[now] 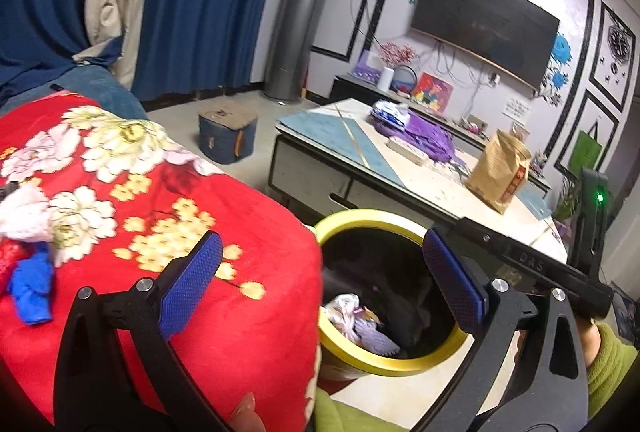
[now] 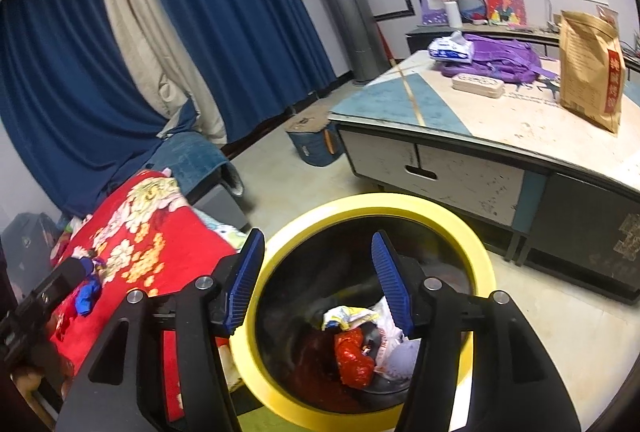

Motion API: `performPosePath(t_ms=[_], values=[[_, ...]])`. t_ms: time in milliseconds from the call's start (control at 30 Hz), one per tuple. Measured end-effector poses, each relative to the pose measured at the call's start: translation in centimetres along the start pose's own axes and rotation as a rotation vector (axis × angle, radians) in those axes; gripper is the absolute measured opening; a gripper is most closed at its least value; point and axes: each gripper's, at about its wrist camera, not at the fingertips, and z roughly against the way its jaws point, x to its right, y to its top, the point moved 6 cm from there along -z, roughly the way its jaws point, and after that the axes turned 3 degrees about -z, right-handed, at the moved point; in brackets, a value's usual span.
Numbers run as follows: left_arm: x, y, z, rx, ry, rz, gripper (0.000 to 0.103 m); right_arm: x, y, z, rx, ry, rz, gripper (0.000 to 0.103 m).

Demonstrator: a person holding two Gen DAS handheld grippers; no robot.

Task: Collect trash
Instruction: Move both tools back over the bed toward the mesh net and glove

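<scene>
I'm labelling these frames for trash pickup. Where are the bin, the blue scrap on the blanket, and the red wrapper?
bin (image 2: 464,228), right wrist view, yellow rim
blue scrap (image 1: 32,286), left wrist view, its middle
red wrapper (image 2: 354,358), right wrist view, its crumpled middle

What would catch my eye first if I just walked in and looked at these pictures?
Probably the bright red flowered blanket on the left, with bits of blue and white litter lying on it. Right beside it stands a yellow-rimmed bin with crumpled wrappers at the bottom, and both the left gripper and right gripper are open and empty near it.
</scene>
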Motion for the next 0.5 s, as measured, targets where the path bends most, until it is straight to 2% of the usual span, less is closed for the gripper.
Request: performPosePath(t_ms=[500], values=[[-4.8, 1.3, 4.6, 0.087, 0.092, 0.076, 0.092, -5.5, -0.6, 1.1, 0.004, 0.067, 0.099, 0.063]])
